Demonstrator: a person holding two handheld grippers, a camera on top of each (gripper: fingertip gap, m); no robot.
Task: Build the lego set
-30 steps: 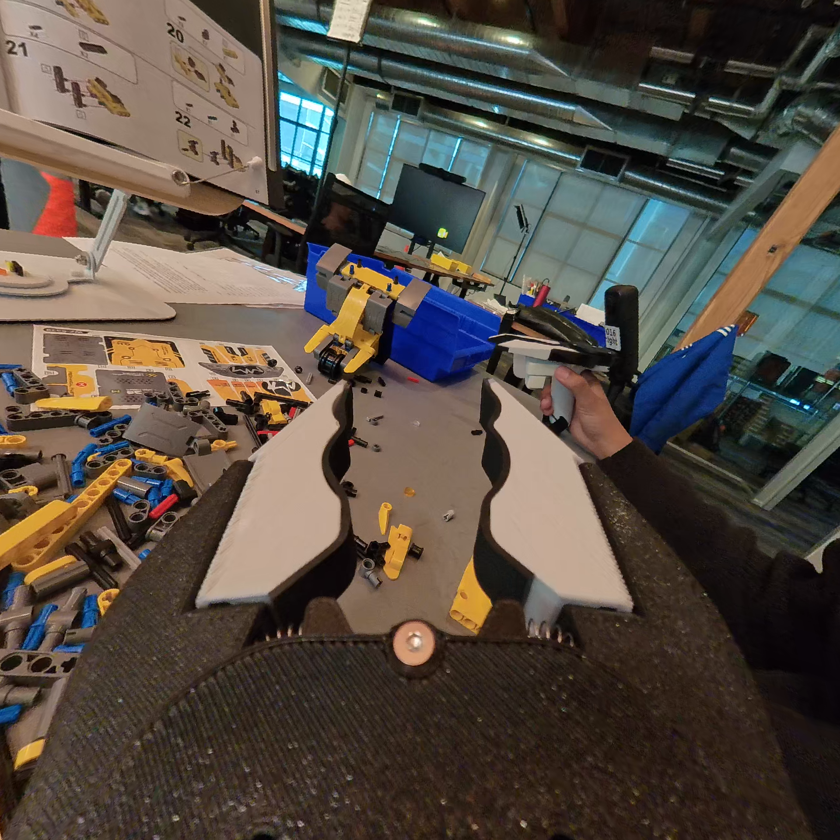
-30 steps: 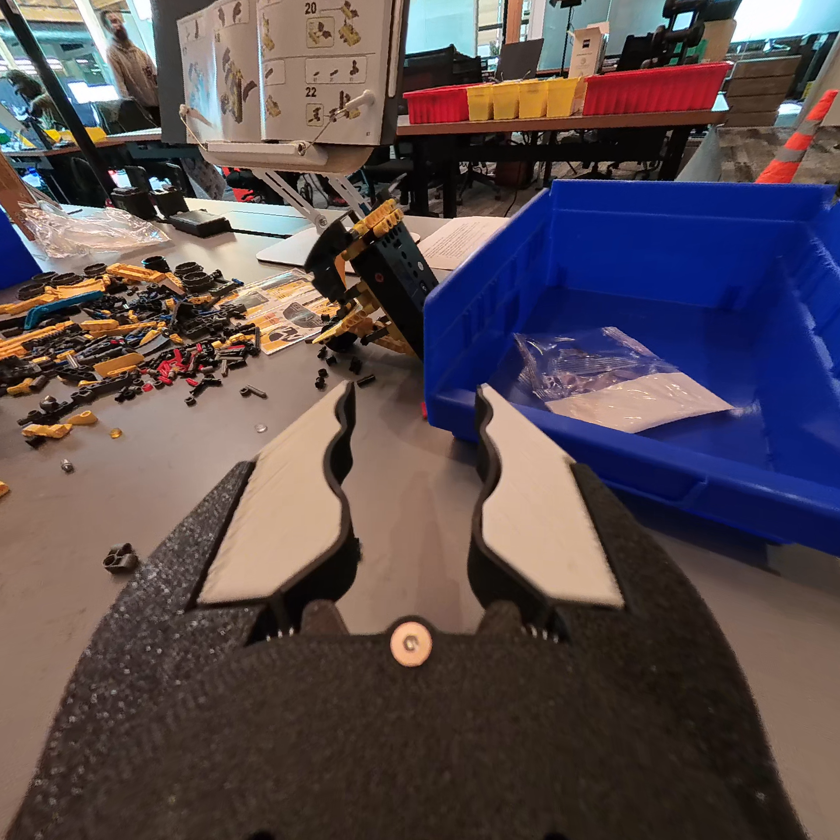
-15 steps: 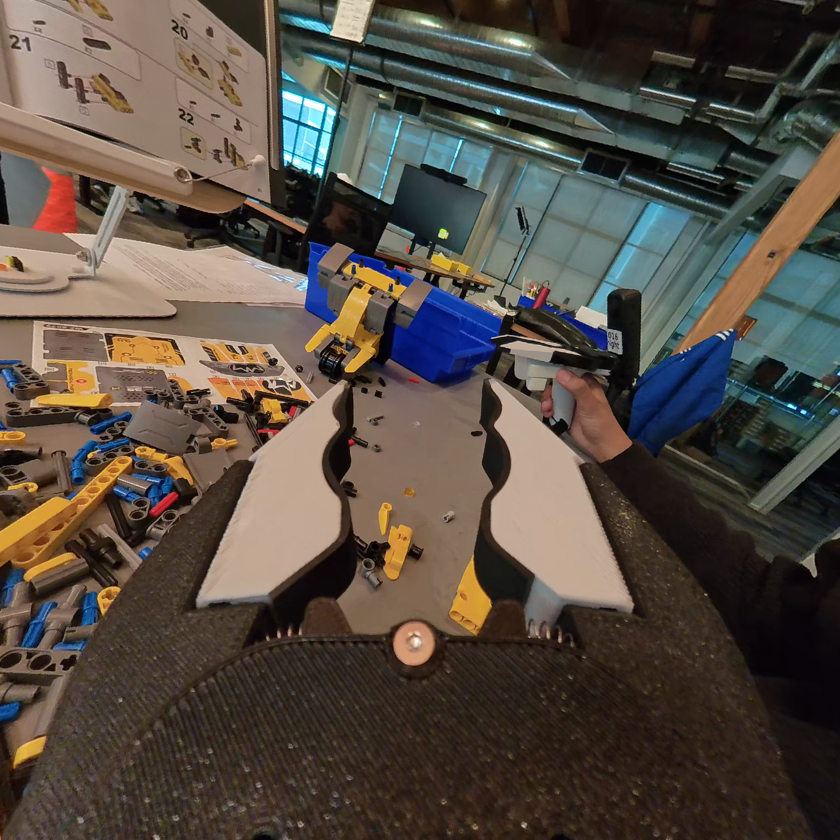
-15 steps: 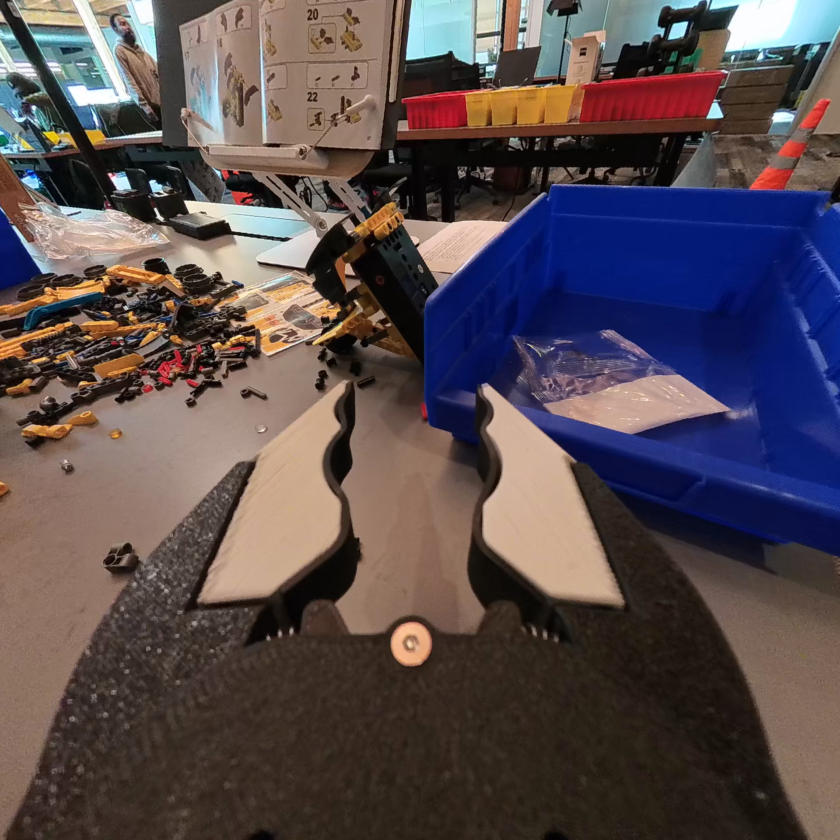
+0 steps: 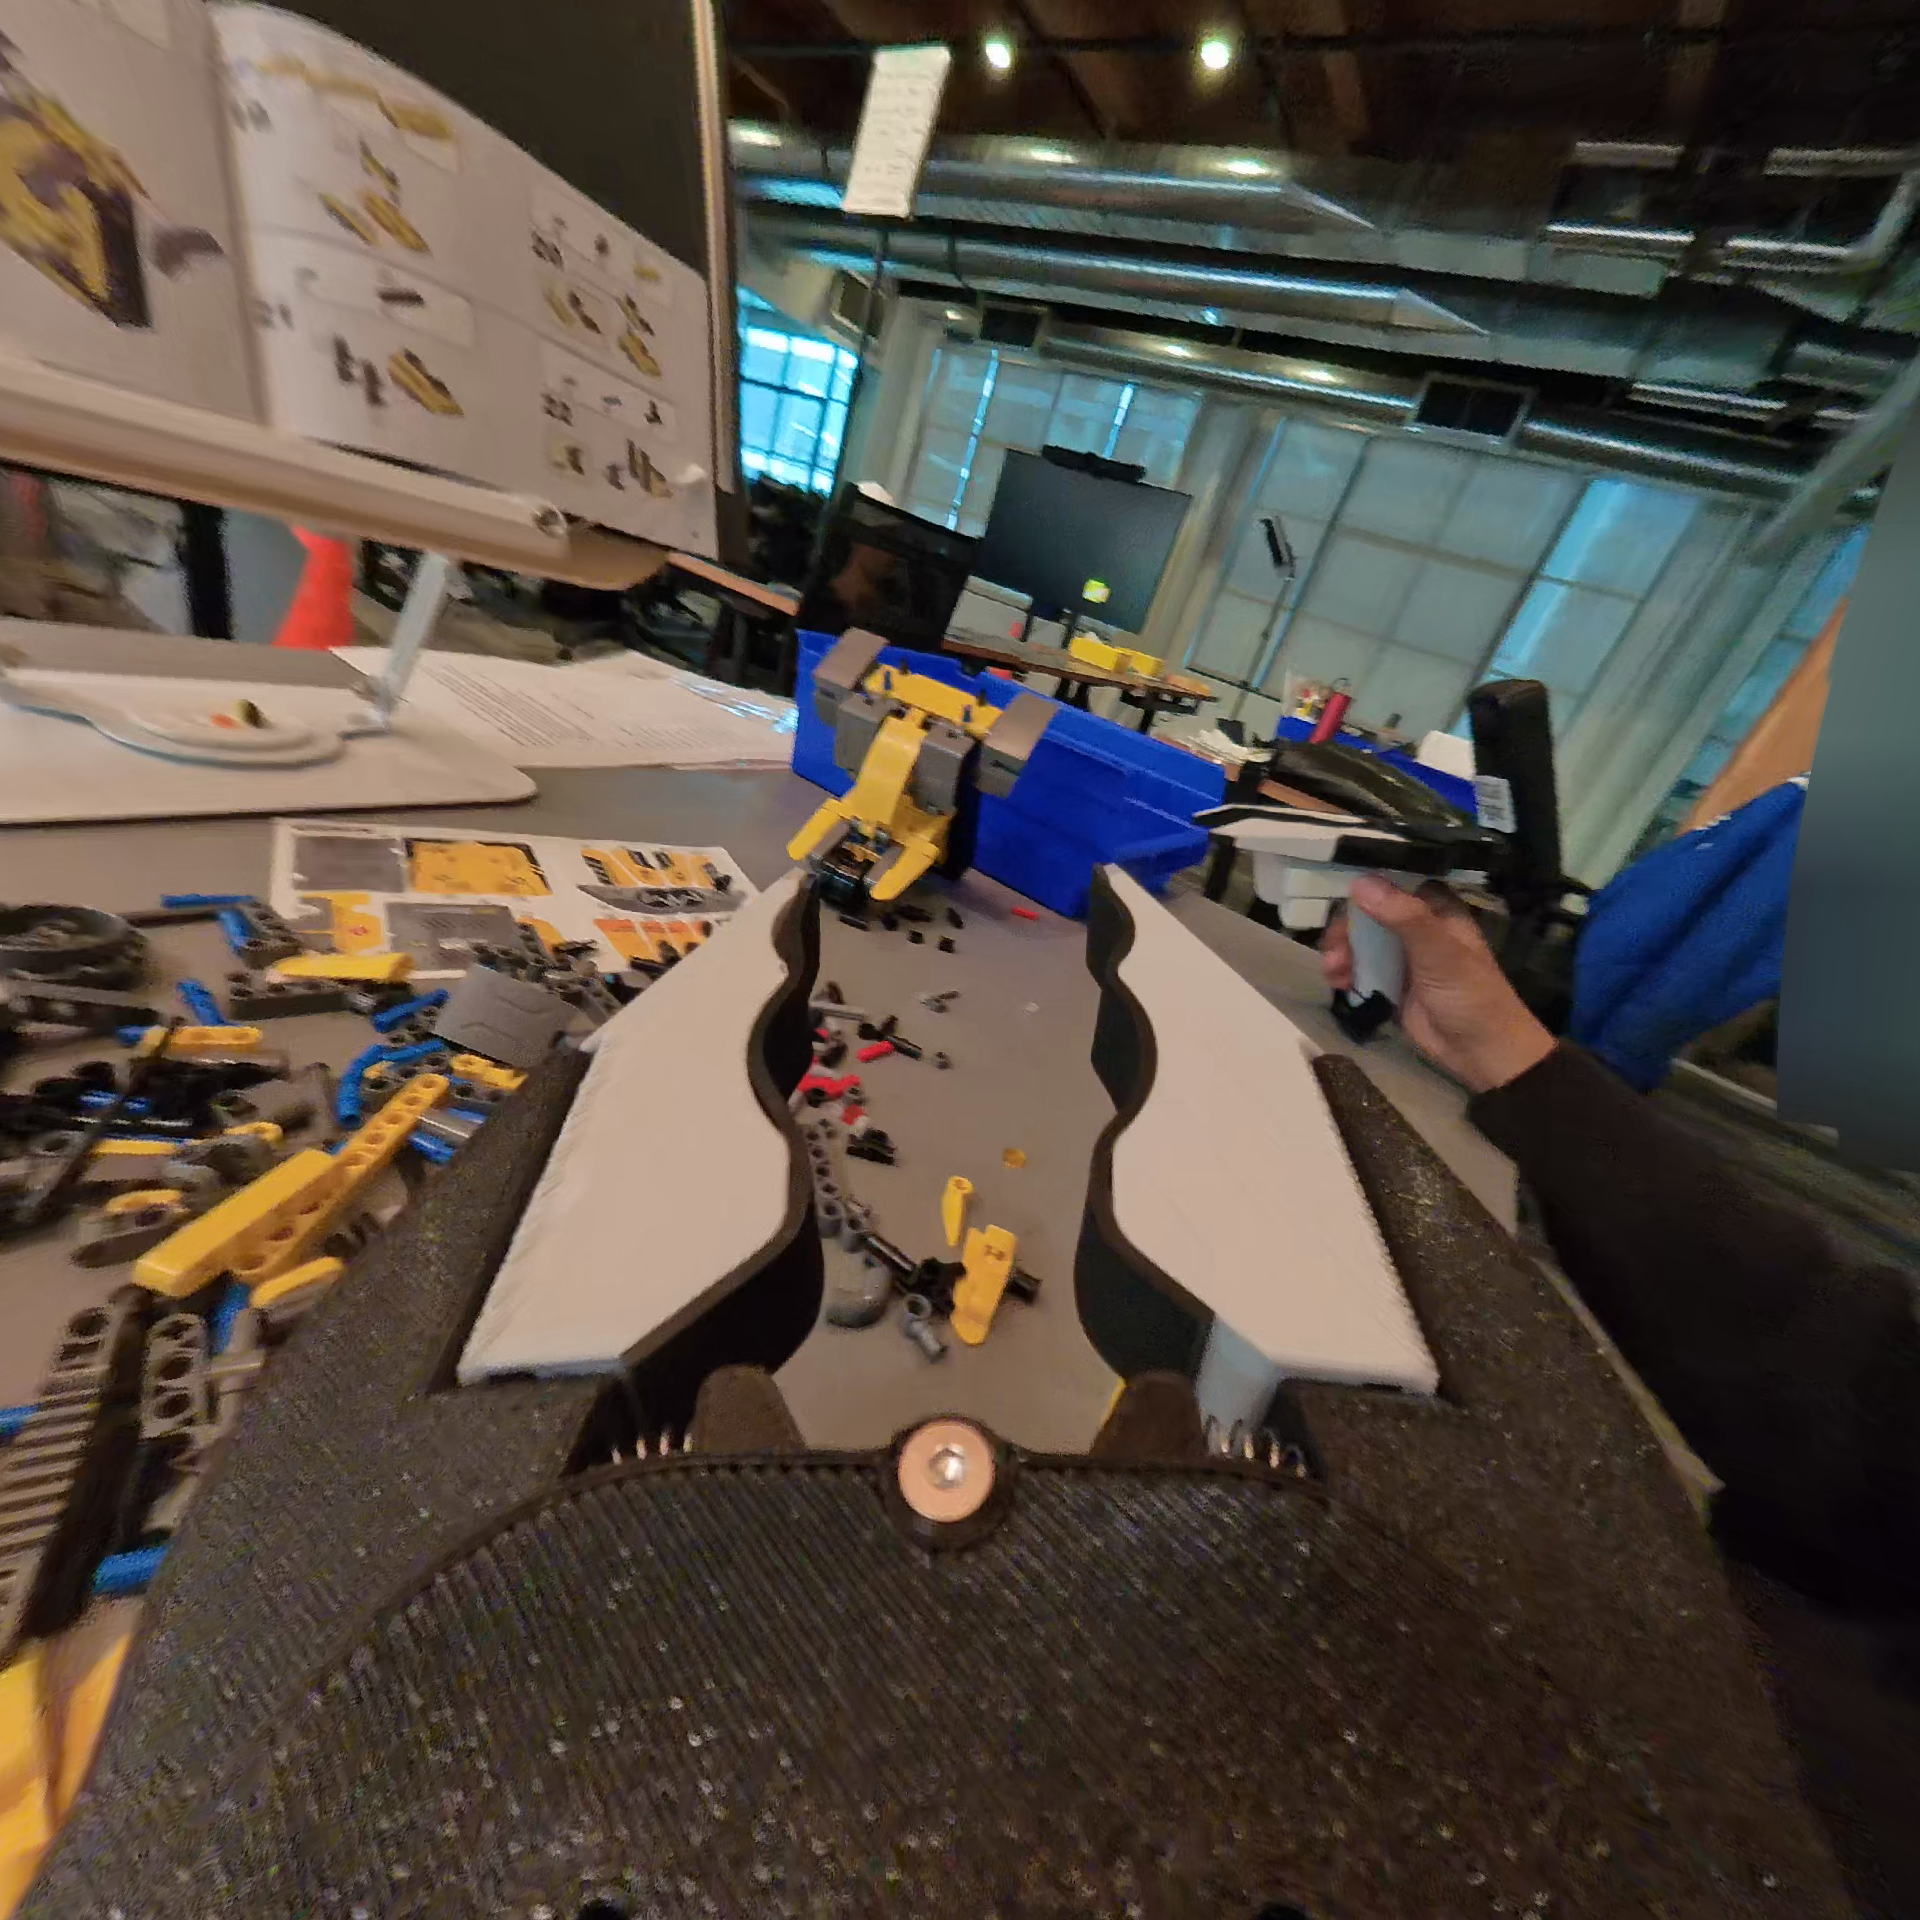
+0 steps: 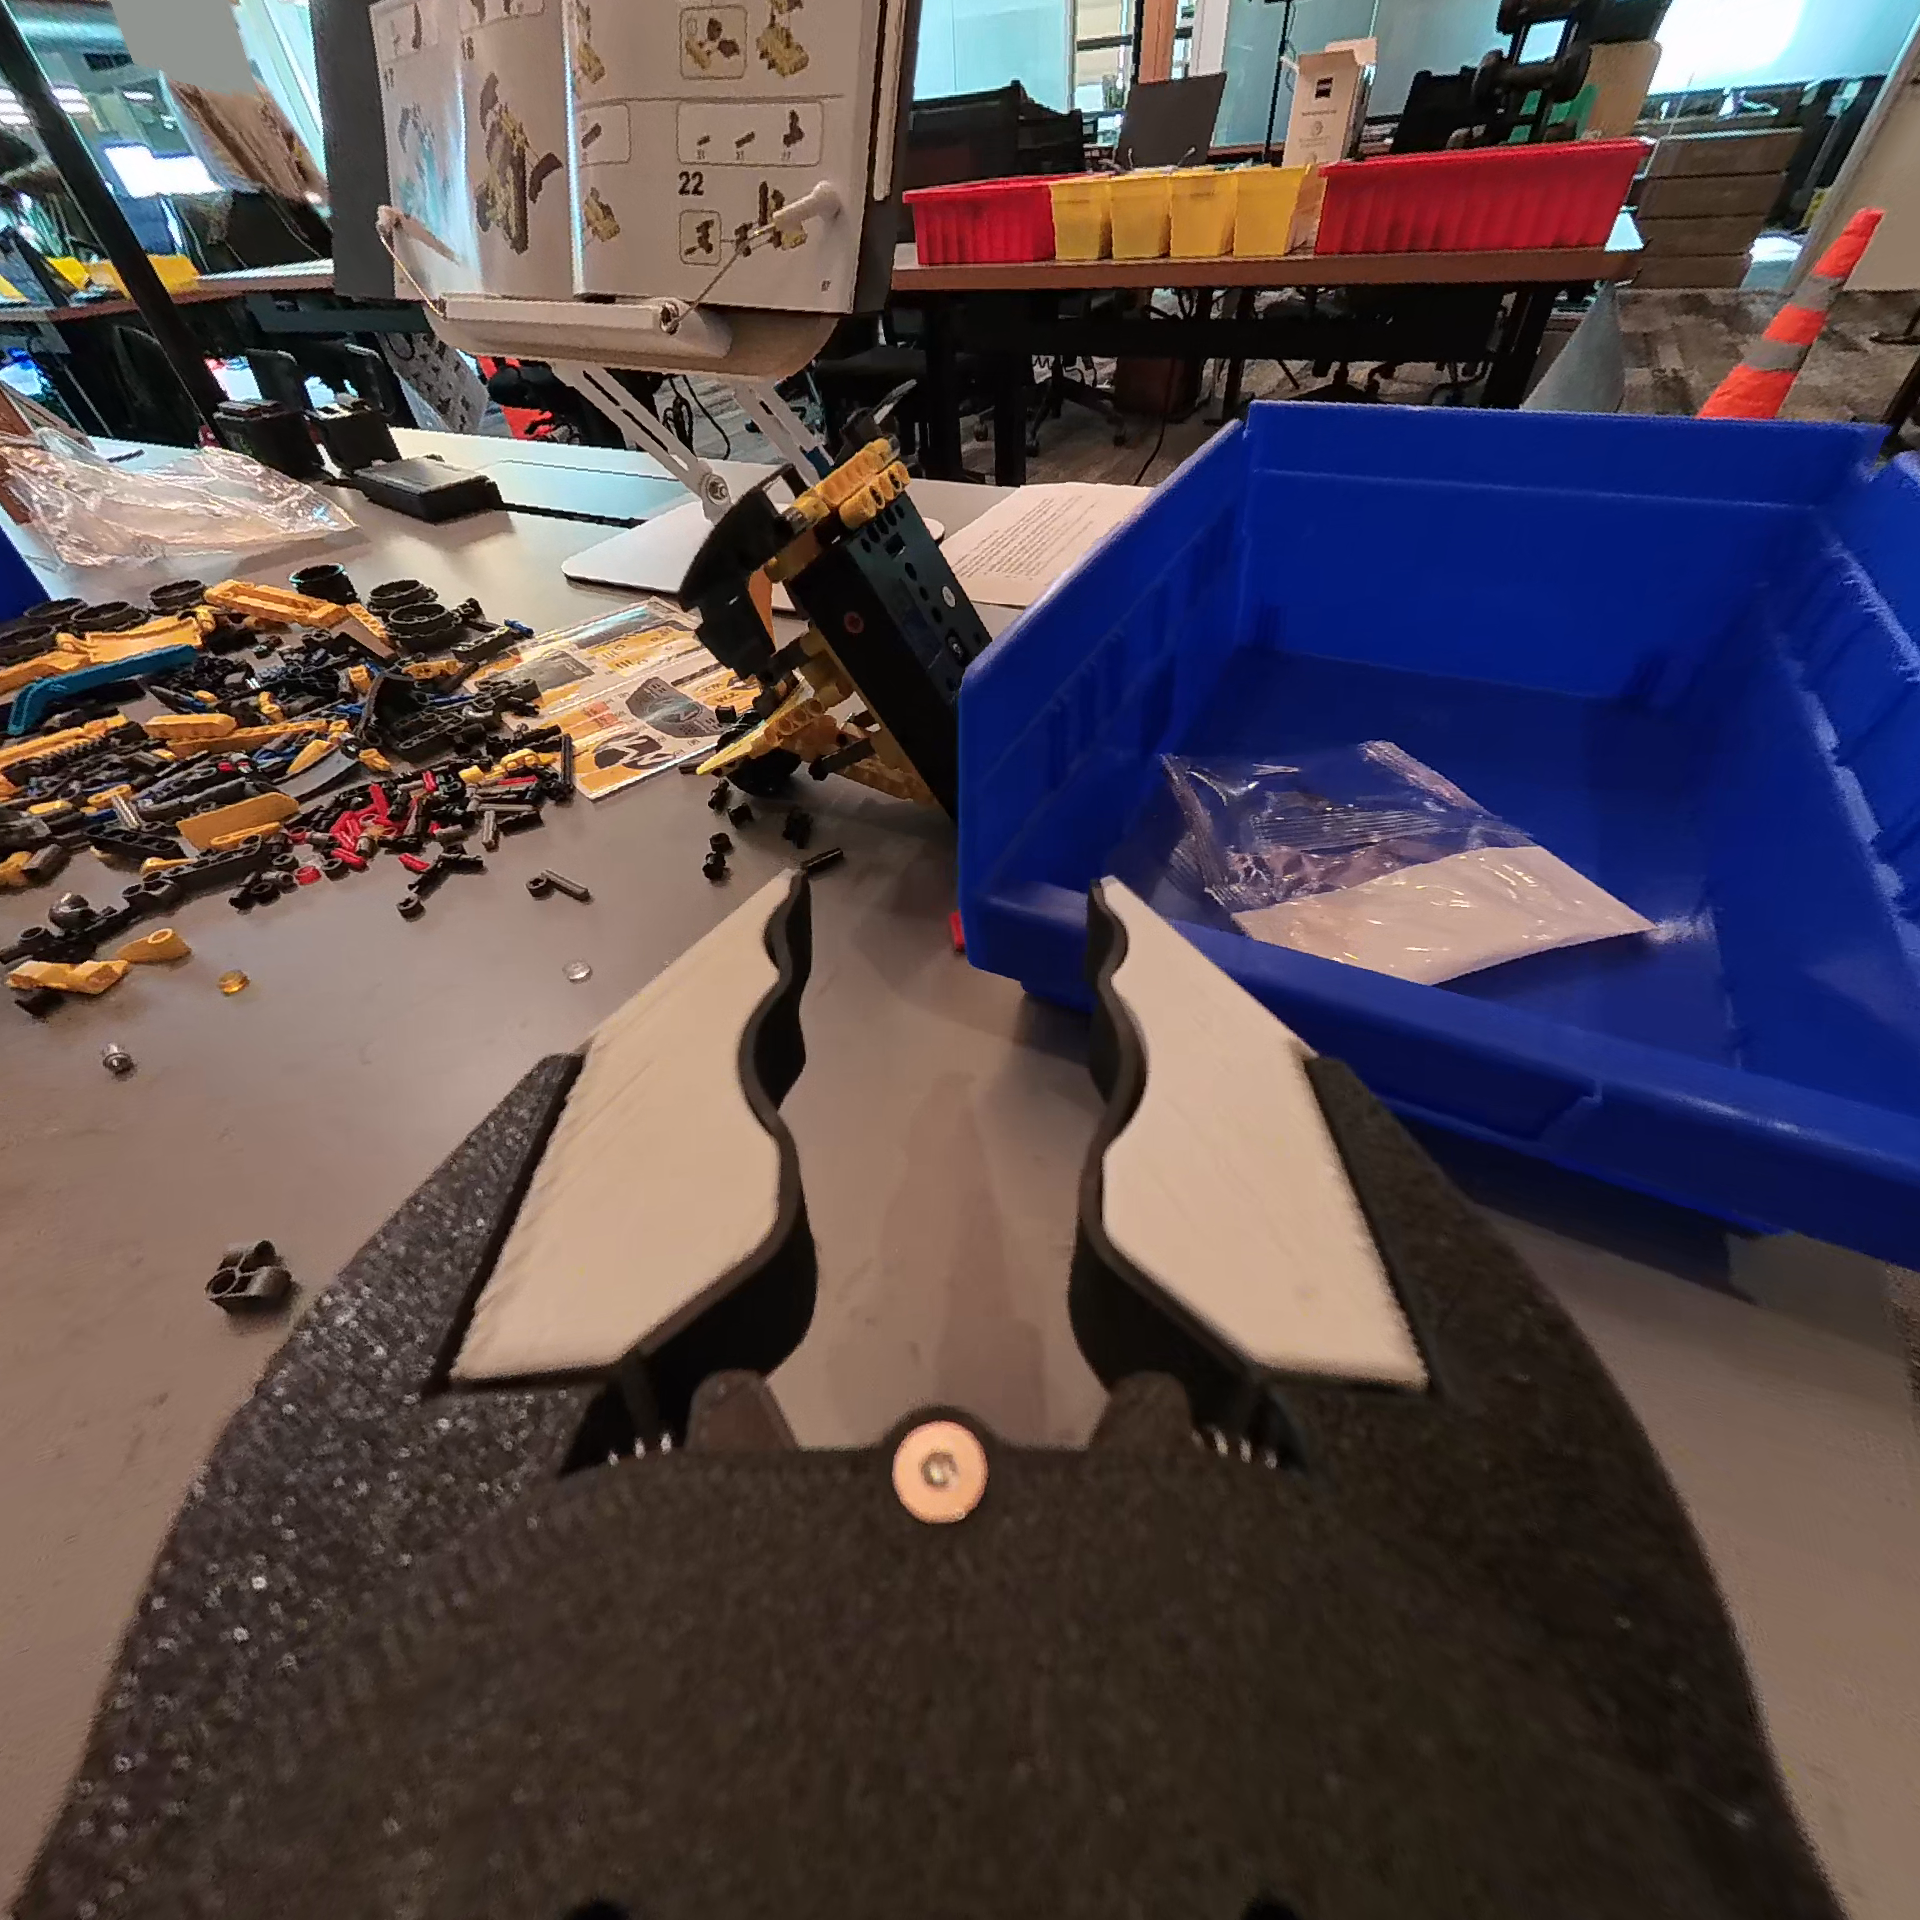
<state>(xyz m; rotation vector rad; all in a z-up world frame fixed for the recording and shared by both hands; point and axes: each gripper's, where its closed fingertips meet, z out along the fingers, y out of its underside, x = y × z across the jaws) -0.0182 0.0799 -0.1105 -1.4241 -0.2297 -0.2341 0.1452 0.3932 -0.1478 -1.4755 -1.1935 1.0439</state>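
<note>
A half-built yellow, grey and black lego model leans tilted against a blue bin; it also shows in the right wrist view. Loose lego pieces lie spread on the grey table, also in the right wrist view. My left gripper is open and empty above small pieces, with a yellow piece between its fingers on the table. My right gripper is open and empty, low over the table by the bin's corner; it also shows held in a hand.
An instruction booklet stands open on a white stand. A sticker sheet lies by the pieces. The blue bin holds clear plastic bags. A lone dark connector lies near my right gripper. Some 35 cm of space lies between my two pairs of fingers.
My left gripper has swung left and forward, so more red and black small pieces show between its fingers. My right gripper has shifted slightly. Both stay open.
</note>
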